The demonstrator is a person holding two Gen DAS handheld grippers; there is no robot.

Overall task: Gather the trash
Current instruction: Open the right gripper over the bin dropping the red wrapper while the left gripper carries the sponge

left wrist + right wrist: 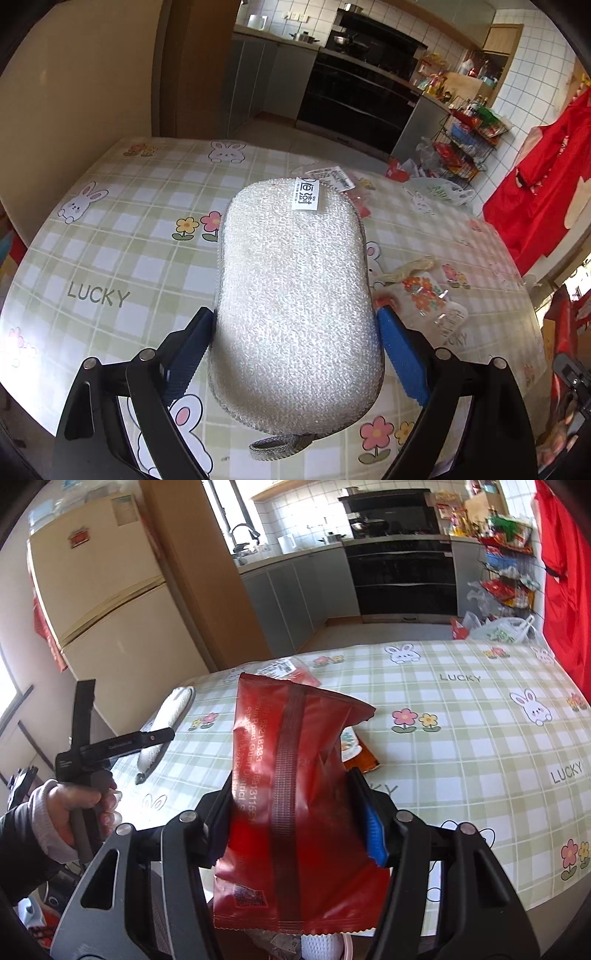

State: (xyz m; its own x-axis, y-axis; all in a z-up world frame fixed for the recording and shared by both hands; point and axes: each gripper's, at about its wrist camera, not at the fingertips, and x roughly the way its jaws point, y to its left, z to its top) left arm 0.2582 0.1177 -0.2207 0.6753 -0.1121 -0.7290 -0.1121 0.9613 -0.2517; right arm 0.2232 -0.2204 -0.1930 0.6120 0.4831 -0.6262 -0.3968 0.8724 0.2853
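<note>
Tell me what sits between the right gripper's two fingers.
A red snack wrapper, pinched between the right gripper's fingers; the right wrist view shows it.

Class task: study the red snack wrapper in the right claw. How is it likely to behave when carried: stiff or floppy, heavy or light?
The red snack wrapper probably flops: its torn top is creased and sags sideways. It seems light and likely empty, being flat and crumpled between the right claw's pads. Its glossy film may slip.

Left gripper (295,339) clamps a silver scouring sponge (295,302) by its long sides, white label at far end, above the checked bunny tablecloth (122,236). Clear floral wrapper (430,295) lies right; red packet (354,192) beyond the sponge.
</note>
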